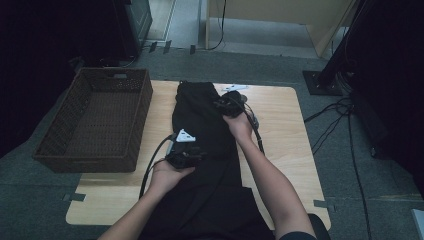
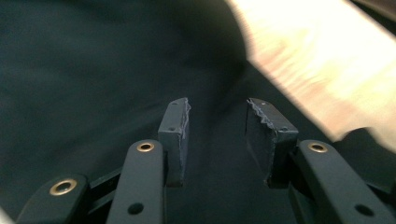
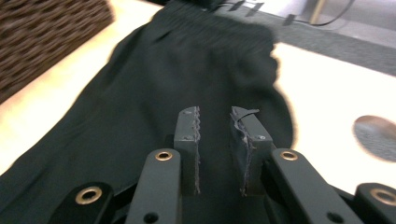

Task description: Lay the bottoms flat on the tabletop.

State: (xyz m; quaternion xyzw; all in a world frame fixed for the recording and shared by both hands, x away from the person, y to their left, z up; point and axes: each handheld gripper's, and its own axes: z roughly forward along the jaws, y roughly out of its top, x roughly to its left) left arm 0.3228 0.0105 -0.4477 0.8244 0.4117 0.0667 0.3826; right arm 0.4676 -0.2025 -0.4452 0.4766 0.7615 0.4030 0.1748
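- Lying lengthwise down the middle of the table (image 1: 295, 150), waistband at the far end: black trousers (image 1: 205, 150), near end hanging over the person's edge.
- Hovering over the cloth near its left edge: left claw (image 2: 217, 140), jaws apart, nothing between the pads, only dark fabric below. Judged: just let go of the cloth, perhaps after a fold or a smoothing pass.
- Held farther up, close to the waistband: right claw (image 3: 215, 149), jaws parted by a narrow gap, no cloth pinched. Elastic waistband (image 3: 219, 28) visible ahead of it.
- Spread flat and straight, probably to allow folding before stowing.
- Standing at the table's left, just beside the trousers but apart from them: brown wicker basket (image 1: 95, 120), with nothing seen inside; likely the destination.
- Trailing from each claw over the table: cables; could snag on the cloth.
- Showing on the bare wood to the right of the waistband: a dark round spot (image 3: 376, 135), too blurred to name.
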